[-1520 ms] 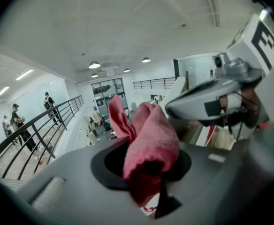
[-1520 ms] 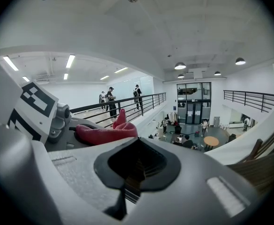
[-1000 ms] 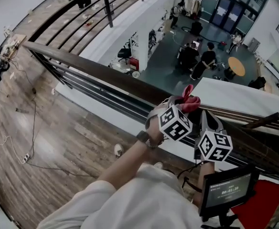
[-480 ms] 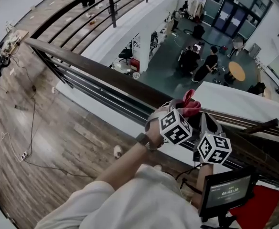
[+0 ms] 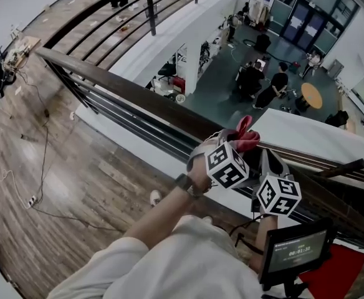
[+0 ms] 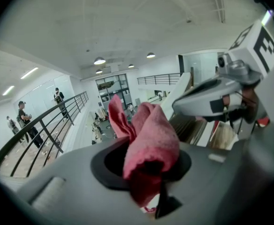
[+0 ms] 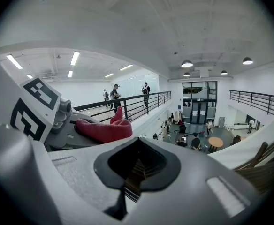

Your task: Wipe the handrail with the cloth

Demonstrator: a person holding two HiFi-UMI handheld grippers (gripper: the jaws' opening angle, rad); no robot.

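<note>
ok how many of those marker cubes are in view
2. One cube sits on the left gripper, shut on the red cloth at the handrail; the other sits on the right gripper, to its right in the head view. None looks hidden.

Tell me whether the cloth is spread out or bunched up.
Bunched up: the cloth rises in crumpled red folds from the left gripper, whose jaws are clamped on it.
</note>
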